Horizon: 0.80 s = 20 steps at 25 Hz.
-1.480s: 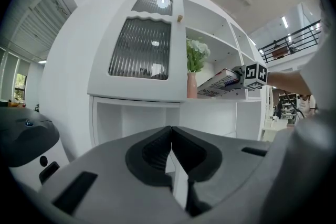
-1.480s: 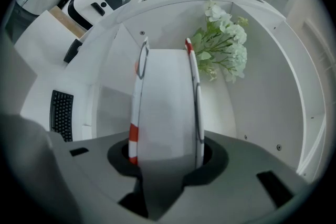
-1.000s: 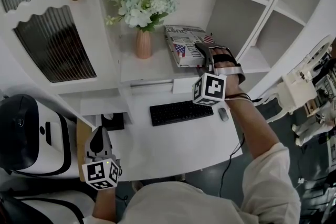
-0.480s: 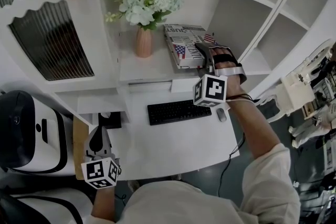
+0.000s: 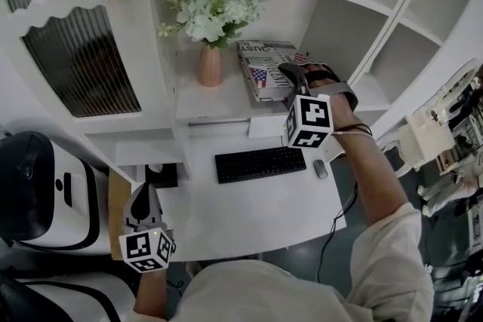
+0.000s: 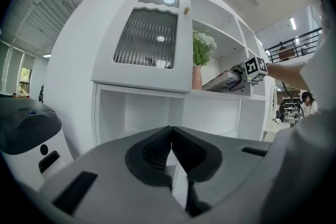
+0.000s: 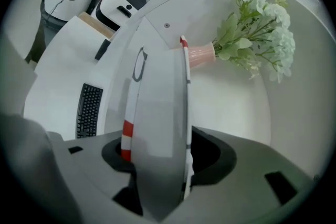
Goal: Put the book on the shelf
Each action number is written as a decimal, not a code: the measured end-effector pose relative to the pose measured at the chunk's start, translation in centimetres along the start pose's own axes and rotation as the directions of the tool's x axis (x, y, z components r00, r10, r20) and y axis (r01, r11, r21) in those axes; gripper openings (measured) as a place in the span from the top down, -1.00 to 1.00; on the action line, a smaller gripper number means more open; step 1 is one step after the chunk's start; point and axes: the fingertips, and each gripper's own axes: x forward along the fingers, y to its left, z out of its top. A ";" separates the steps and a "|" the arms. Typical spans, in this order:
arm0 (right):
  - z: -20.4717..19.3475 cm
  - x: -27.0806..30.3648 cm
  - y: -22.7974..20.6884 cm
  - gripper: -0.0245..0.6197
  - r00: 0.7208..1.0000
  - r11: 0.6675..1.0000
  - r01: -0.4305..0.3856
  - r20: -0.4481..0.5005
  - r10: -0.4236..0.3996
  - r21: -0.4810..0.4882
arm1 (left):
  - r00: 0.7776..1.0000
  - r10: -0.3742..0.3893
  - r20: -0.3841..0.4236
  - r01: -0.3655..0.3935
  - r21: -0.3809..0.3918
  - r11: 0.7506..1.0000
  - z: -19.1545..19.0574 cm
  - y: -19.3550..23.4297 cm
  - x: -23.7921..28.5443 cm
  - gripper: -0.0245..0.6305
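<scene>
White shelving fills the head view: the right gripper (image 5: 290, 78) reaches onto the shelf (image 5: 219, 98), where the book (image 5: 264, 64) rests just ahead of it. The left gripper view shows the left gripper (image 6: 171, 131) with jaws together and empty, the book far ahead and above. In the right gripper view the jaws are opening, with the book's edge between them and a vase (image 7: 199, 55) beyond.

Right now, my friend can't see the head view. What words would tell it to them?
The right gripper reaches a book on the white shelf, beside a pink vase of flowers; its jaws are opening with the book between them. Below, a keyboard sits on a white desk, and the left gripper hangs low.
</scene>
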 end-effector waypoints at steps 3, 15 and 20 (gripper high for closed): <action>0.1 -0.1 0.3 0.04 0.996 0.996 -0.088 0.012 0.088 -0.003 | 1.000 0.010 0.000 -0.010 -0.005 1.000 -0.1 0.4 -0.4 0.91; 0.3 -0.5 1.8 -0.24 0.958 0.959 -0.283 0.039 0.283 -0.008 | 0.999 0.039 0.009 -0.039 -0.015 0.999 0.1 1.2 -1.6 0.91; 0.4 -0.7 2.3 -0.31 0.942 0.943 -0.332 0.058 0.331 -0.001 | 0.999 0.043 0.008 -0.043 -0.017 0.999 -0.2 1.2 -1.8 0.91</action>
